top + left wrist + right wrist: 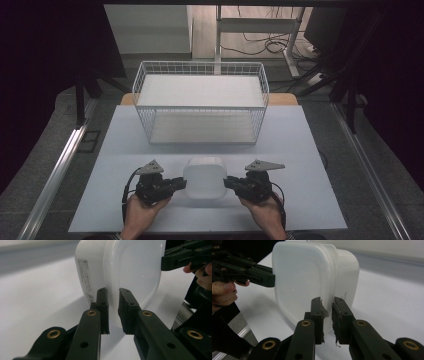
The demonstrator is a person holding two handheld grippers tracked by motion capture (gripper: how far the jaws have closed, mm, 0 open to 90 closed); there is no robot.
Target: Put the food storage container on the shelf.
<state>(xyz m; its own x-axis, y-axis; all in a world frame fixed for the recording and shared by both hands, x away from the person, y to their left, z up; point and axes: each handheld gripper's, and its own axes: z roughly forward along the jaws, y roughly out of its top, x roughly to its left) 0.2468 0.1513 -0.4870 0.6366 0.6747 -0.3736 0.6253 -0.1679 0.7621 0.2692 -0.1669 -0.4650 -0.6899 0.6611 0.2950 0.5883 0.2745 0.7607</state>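
Note:
A white plastic container (204,177) with a translucent lid sits at the table's near middle, between my two grippers. My left gripper (183,183) is shut on the lid's rim at the container's left side. In the left gripper view the jaws (113,312) pinch that rim on the container (125,272). My right gripper (227,182) is shut on the rim at the opposite side. The right gripper view has its jaws (327,316) clamped on the edge of the container (307,282). Whether the container rests on the table or hangs just above it, I cannot tell.
A white wire basket (200,125) stands at the back middle of the pale table (300,150), with nothing visible in it. Dark floor and metal rails (60,165) flank the table. A desk frame and cables (270,45) lie beyond.

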